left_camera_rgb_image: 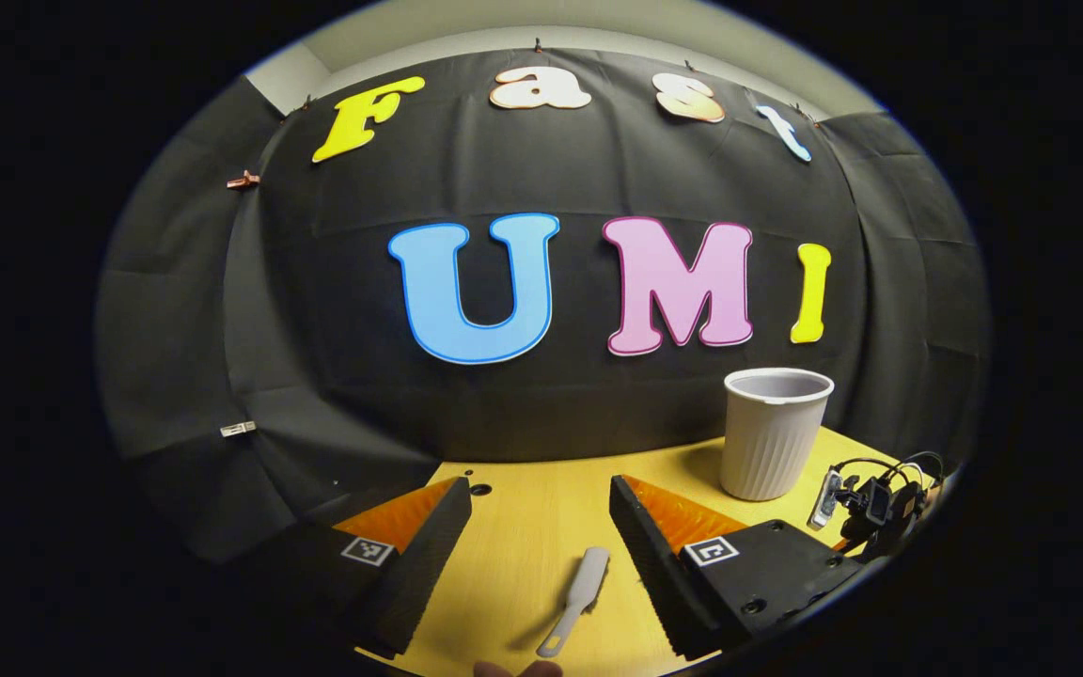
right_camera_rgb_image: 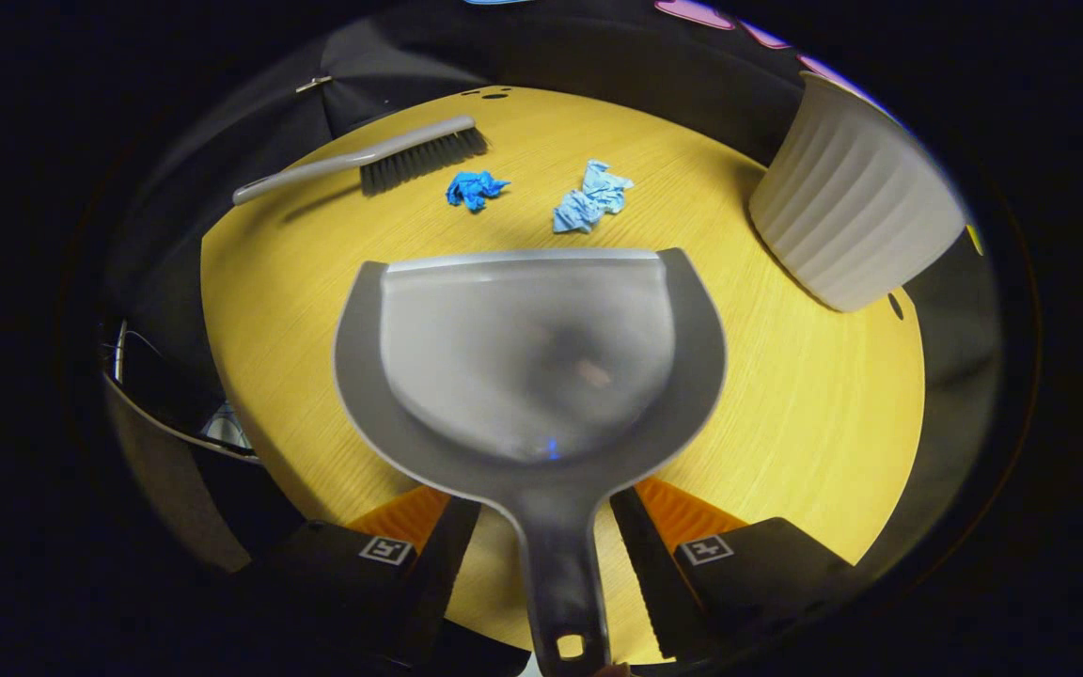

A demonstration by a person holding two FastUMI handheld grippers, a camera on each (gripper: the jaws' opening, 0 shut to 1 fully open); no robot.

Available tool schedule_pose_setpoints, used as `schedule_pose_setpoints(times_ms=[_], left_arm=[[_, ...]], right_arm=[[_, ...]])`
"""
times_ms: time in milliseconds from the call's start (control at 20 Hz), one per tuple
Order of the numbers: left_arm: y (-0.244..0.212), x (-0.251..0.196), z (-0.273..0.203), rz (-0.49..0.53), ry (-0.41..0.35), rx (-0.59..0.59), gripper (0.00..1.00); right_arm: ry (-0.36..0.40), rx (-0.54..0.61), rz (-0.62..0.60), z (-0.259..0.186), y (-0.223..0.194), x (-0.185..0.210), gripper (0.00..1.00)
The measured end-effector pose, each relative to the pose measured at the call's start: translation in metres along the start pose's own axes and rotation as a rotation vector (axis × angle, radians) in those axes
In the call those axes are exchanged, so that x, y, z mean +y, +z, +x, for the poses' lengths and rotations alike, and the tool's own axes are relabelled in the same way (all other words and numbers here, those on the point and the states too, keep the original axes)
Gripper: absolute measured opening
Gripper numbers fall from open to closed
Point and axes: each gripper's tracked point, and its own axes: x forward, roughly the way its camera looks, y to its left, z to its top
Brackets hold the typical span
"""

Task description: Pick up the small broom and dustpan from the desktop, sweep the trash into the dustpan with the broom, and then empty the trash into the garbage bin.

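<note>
Right gripper view: the right gripper [right_camera_rgb_image: 541, 536] is straddling the dustpan [right_camera_rgb_image: 527, 362] handle, fingers apart, not yet pinching; centring first should help. Left gripper [left_camera_rgb_image: 541, 536], spread wide, is hovering over the broom [left_camera_rgb_image: 577, 599]. Trash [right_camera_rgb_image: 588, 197] is lying beyond the dustpan's lip.

You have the grey plastic dustpan [right_camera_rgb_image: 527, 367] lying flat on the yellow wooden desktop [right_camera_rgb_image: 805, 414], handle toward the near edge and its wide mouth facing the far side. Just beyond that mouth lie two scraps of trash, apart from each other: a crumpled dark blue paper wad [right_camera_rgb_image: 474, 188] to the left and a crumpled pale blue paper wad [right_camera_rgb_image: 590, 197] to the right. The small grey broom with dark bristles [right_camera_rgb_image: 382, 162] lies flat at far left, bristles near the dark wad. The ribbed white plastic garbage bin [right_camera_rgb_image: 847, 216] stands upright at far right.
</note>
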Motion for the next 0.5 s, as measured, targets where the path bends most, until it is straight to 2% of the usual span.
schedule_pose_setpoints(times_ms=[150, 200, 250, 300, 350, 400, 450, 500], left_arm=[[-0.024, 0.004, 0.0, -0.012, -0.001, 0.053, 0.96], [-0.032, 0.004, 0.001, -0.011, -0.008, 0.076, 0.96], [-0.041, 0.003, 0.001, -0.006, -0.015, 0.1, 0.96], [-0.047, 0.002, 0.002, 0.003, -0.024, 0.117, 0.96], [-0.053, 0.001, 0.004, 0.012, -0.034, 0.136, 0.96], [-0.06, 0.0, 0.008, 0.017, -0.048, 0.155, 0.96], [-0.07, -0.002, 0.011, 0.019, -0.064, 0.182, 0.96], [-0.079, -0.005, 0.015, 0.017, -0.087, 0.211, 0.96]], right_arm=[[0.033, 0.007, 0.023, 0.002, 0.001, 0.004, 0.73], [0.033, 0.007, 0.035, 0.001, 0.004, 0.004, 0.58], [0.029, 0.013, 0.041, 0.004, 0.005, 0.003, 0.53], [0.023, 0.018, 0.051, 0.005, 0.004, 0.002, 0.34], [0.021, 0.016, 0.045, 0.004, 0.005, 0.002, 0.39], [0.016, 0.012, 0.03, 0.005, 0.005, 0.002, 0.38], [0.011, 0.004, 0.014, 0.002, 0.007, 0.001, 0.43], [0.003, -0.01, 0.0, -0.001, 0.009, 0.001, 0.37]])
